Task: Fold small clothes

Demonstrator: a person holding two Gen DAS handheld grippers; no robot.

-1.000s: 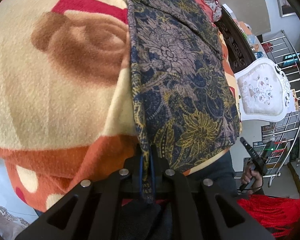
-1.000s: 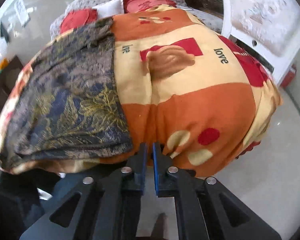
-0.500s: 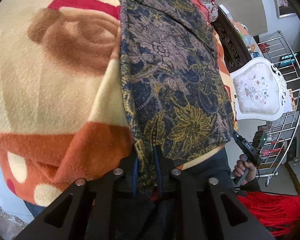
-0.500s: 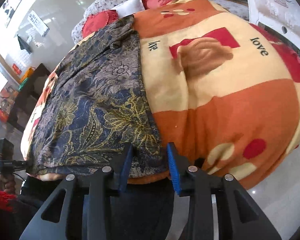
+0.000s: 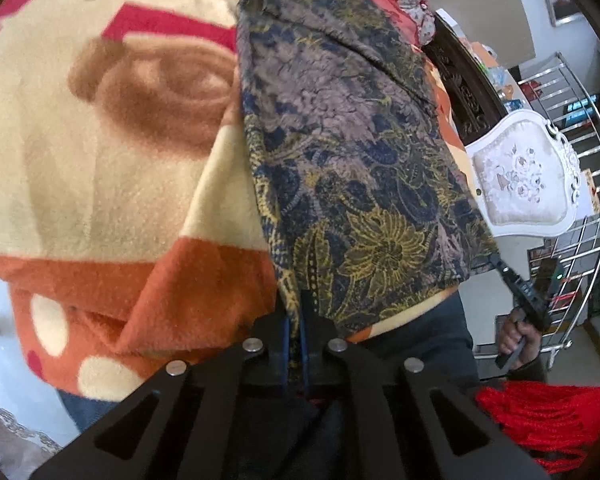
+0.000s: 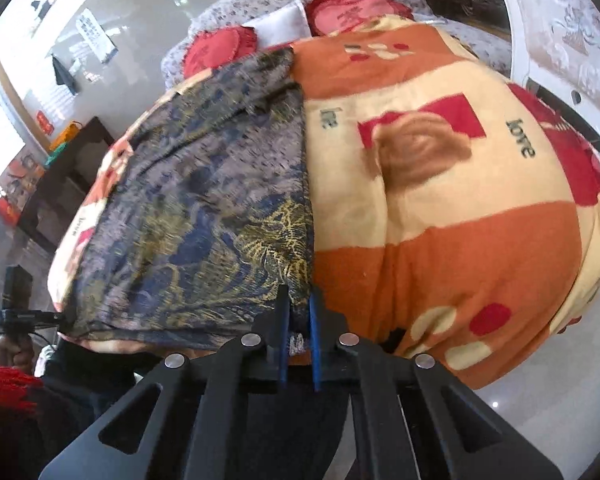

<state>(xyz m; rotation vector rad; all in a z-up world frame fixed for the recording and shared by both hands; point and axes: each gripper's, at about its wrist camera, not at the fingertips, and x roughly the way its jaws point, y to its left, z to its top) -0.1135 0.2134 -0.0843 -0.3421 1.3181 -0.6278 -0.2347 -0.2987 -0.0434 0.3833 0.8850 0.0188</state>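
The patterned garment [image 5: 340,152] lies flat along one side of the orange and cream blanket [image 5: 100,168], its near hem at the bed's edge. The left gripper [image 5: 294,320] is clamped on the hem at the near corner by the long fold, and the right gripper [image 6: 299,316] is pinching that same edge (cloth shows between its blue fingers). To fold well, lift both points together, keep the hem taut and level, carry it evenly toward the far end, and avoid dragging the blanket.
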